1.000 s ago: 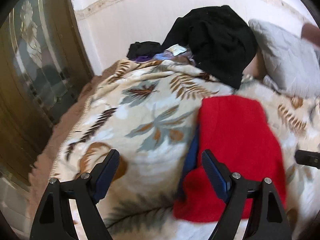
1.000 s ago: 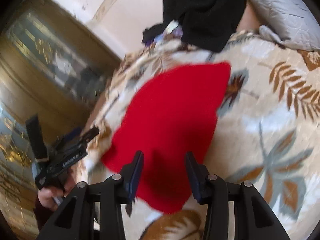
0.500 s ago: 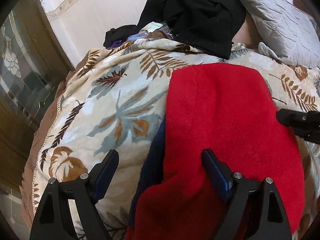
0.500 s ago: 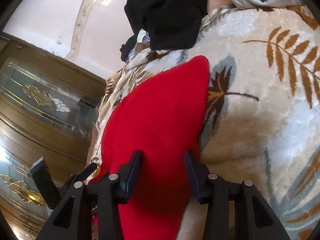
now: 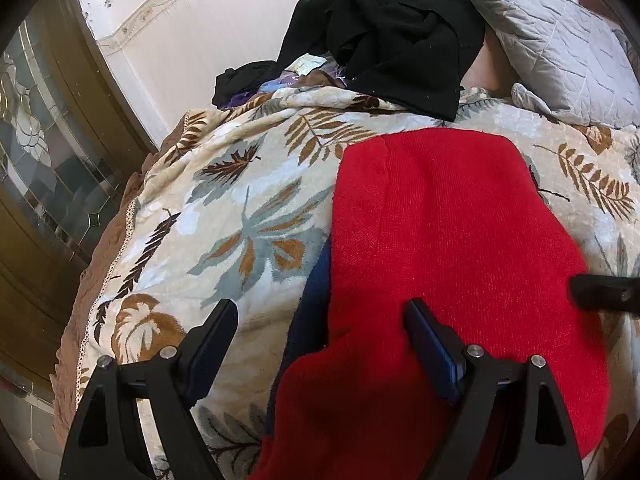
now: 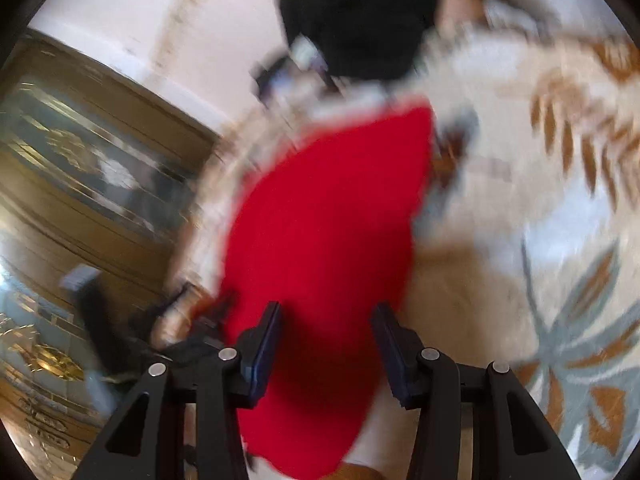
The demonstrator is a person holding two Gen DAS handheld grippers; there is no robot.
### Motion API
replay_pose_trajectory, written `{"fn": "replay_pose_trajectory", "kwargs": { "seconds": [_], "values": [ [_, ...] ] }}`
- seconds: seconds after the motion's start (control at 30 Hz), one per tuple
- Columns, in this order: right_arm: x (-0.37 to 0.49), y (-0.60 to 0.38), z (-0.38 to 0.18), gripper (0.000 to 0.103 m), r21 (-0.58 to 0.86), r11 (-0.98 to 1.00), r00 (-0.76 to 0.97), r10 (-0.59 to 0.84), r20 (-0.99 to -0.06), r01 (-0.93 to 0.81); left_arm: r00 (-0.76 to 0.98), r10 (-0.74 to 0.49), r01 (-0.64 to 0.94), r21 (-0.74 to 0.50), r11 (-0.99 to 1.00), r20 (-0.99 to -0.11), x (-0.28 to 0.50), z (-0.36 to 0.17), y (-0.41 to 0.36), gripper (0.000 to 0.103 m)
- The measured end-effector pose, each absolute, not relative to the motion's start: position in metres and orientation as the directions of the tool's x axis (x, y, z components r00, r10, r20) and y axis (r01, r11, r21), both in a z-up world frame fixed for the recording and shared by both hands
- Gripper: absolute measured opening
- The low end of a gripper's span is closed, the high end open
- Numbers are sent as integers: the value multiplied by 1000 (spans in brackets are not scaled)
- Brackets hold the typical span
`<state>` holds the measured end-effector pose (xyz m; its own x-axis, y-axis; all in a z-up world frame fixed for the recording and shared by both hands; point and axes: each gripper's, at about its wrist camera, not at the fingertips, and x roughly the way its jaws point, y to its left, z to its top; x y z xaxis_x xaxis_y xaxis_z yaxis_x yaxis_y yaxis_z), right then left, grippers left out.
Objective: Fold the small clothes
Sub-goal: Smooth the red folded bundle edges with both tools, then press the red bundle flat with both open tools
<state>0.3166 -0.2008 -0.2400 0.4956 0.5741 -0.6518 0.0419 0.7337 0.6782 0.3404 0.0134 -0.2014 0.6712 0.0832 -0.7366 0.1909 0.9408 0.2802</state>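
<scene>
The red garment (image 5: 448, 240) lies flat on the leaf-print blanket (image 5: 240, 216), a blue layer (image 5: 312, 304) peeking from under its left edge. Left tongs (image 5: 320, 332) and right tongs (image 6: 326, 344) both gape, holding nothing. Pinch both near corners squarely, catching every layer, then fold evenly away.

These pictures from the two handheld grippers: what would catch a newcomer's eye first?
A bright red garment lies spread on a leaf-patterned blanket, filling the middle of both views. Behind it a black heap of clothes sits beside a grey quilted pillow. Both open grippers, left and right, frame the red cloth.
</scene>
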Motion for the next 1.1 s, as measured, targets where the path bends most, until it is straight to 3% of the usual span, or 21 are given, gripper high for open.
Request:
{"fn": "replay_pose_trajectory", "kwargs": {
  "seconds": [0.1, 0.37, 0.67, 0.83, 1.1],
  "values": [
    [322, -207, -249, 60, 729, 682, 472, 622, -624, 65, 673, 77, 194, 275, 942, -736, 341, -202, 14, 86],
    [320, -203, -238, 60, 690, 722, 483, 590, -647, 42, 671, 71, 199, 271, 942, -738, 342, -203, 15, 86],
    [305, -193, -198, 60, 617, 781, 570, 550, -610, -94, 672, 71, 200, 274, 941, -737, 341, -201, 15, 86],
    [313, -176, -222, 60, 564, 823, 483, 522, -703, -69, 671, 70, 201, 272, 941, -738, 341, -202, 15, 86],
    [316, -181, -222, 60, 601, 798, 479, 548, -685, -54, 670, 68, 206, 274, 939, -739, 334, -194, 20, 86]
  ]
}}
